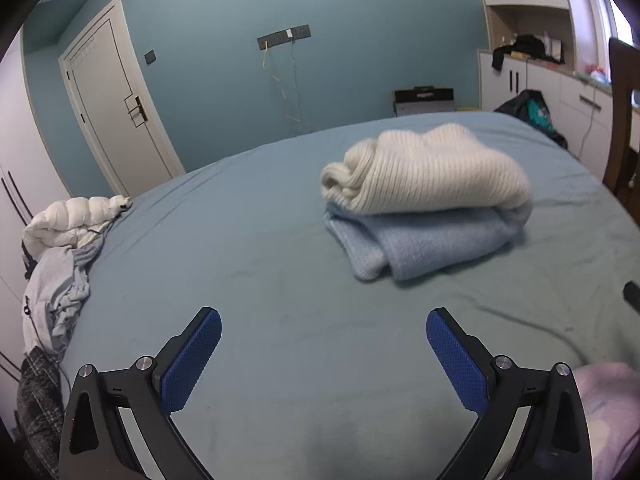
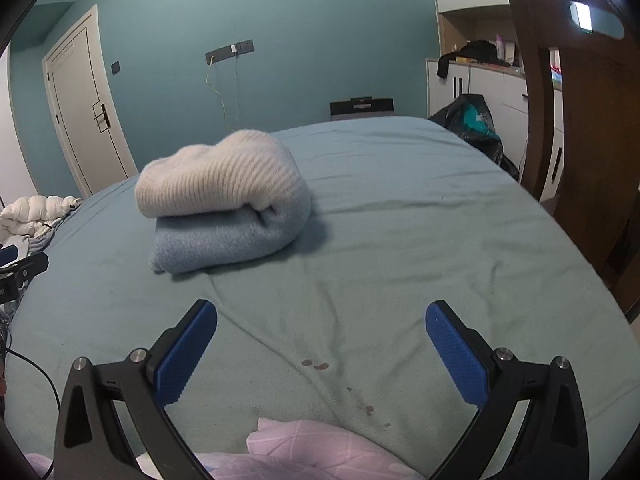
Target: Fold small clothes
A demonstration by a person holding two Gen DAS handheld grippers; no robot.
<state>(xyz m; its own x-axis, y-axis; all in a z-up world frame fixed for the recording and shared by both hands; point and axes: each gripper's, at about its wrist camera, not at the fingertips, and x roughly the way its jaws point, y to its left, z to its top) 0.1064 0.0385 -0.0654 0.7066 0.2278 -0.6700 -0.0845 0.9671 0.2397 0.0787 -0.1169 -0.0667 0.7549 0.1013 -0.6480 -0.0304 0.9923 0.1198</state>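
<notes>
A folded knit garment, cream on top [image 1: 432, 172] and light blue below [image 1: 420, 244], lies in a bundle on the blue-green bed sheet [image 1: 240, 248]. It also shows in the right wrist view [image 2: 224, 204], ahead and to the left. My left gripper [image 1: 324, 328] is open and empty, above the sheet, short of the bundle. My right gripper [image 2: 322, 320] is open and empty, above bare sheet, to the right of the bundle. The left gripper's tip shows at the right view's left edge [image 2: 24, 268].
A heap of white and pale blue clothes [image 1: 64, 248] lies at the bed's left edge. A pink quilted fabric [image 2: 304, 452] lies at the near edge. A wooden chair [image 2: 580, 120] stands at the right. Small brown spots [image 2: 316, 365] mark the sheet.
</notes>
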